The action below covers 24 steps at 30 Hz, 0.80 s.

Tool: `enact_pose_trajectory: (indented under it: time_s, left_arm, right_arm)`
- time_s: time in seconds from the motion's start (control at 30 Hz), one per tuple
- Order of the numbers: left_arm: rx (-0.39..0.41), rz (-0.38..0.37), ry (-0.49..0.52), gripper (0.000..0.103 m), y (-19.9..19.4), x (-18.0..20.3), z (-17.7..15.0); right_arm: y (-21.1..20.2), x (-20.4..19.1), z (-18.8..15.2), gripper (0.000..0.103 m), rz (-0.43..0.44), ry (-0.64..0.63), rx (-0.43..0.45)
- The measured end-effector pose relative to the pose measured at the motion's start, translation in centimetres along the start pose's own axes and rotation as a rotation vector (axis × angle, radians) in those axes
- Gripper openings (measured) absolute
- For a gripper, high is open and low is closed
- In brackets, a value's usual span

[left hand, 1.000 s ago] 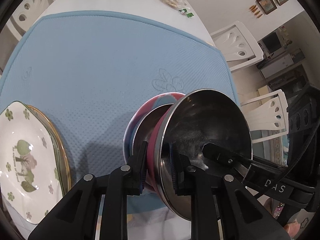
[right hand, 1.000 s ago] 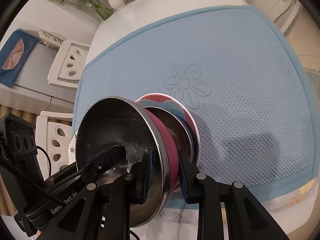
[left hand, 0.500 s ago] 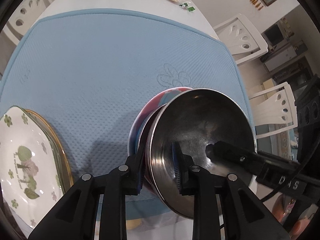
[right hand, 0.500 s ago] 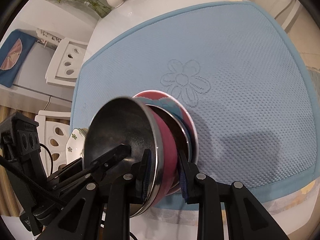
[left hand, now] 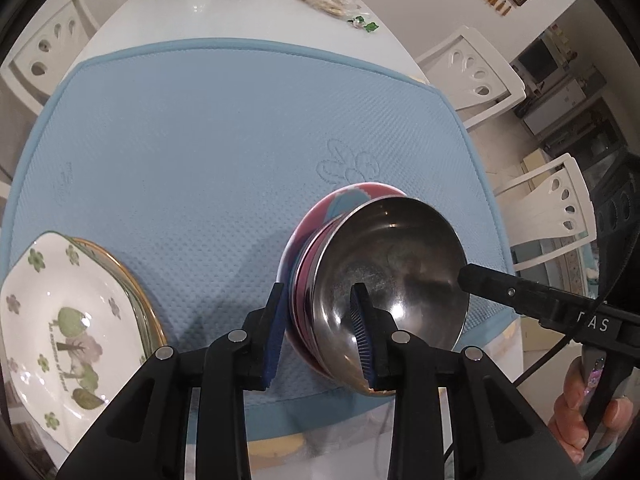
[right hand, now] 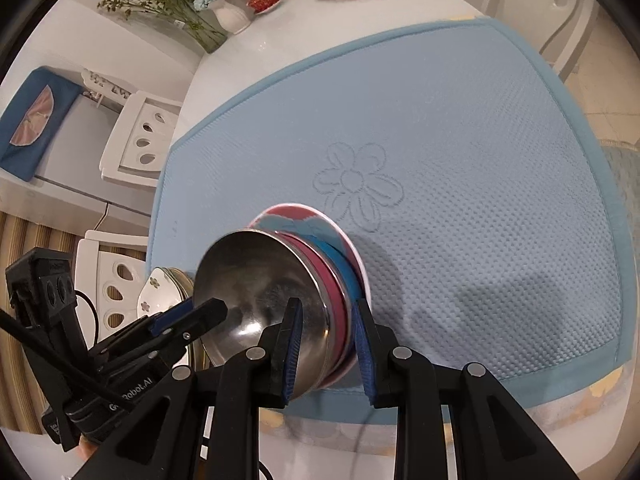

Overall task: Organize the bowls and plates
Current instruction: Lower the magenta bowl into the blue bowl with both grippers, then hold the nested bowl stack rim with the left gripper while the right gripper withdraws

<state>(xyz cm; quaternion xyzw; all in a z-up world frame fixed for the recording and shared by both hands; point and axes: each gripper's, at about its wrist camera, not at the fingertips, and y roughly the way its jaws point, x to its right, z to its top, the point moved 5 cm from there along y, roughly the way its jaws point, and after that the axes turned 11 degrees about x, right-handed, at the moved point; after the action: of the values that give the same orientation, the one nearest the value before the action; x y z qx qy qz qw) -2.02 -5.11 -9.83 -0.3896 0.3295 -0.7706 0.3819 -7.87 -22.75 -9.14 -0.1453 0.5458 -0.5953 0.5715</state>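
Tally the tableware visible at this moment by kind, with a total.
Bowls nested in the gripped stack: 3, steel bowl, magenta bowl, blue bowl
Pink-and-blue plate: 1
White floral plate: 1
Gold-rimmed plate beneath it: 1
Total: 6

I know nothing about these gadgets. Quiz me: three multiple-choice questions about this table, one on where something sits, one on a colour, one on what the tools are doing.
1. Where is the white flower-printed plate relative to the stack of bowls?
A. To its left
B. On top of it
C. On a chair

2. What colour is the mat?
A. Green
B. Light blue
C. Red

3. What are the left tool and right tool doing?
A. Both hang empty
B. Only one holds a bowl
C. Both grip the stack

Answers: 1 A, the left view shows it at the mat's left edge. 2 B, both views show blue fabric. 3 C, each tool's fingers straddle the bowl rims.
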Motion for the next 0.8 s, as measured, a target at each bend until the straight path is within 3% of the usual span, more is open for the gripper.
enact_pose_trajectory:
  time_s: [0.3,0.43,0.57,0.8]
  left_arm:
    - [0.024,-0.003,-0.019,0.029,-1.0,0.0,0.4]
    - [0.044,0.009,-0.040,0.029,-1.4,-0.6,1.0]
    - [0.052,0.031,-0.049,0.029,-1.4,-1.0,1.1]
    - [0.042,0.064,-0.067,0.029,-0.7,-1.2,1.3]
  right_arm:
    - [-2.5,0.6,1.4,0.028,0.013,-0.031,0.094]
    - [-2.3,3.0,2.6,0.052,-0.124,-0.103,0.179]
    - [-0.3,5.8,1.9,0.052,-0.281,-0.220,0.183]
    - [3.5,9.7,0.1,0.052,-0.350,-0.233,0.168]
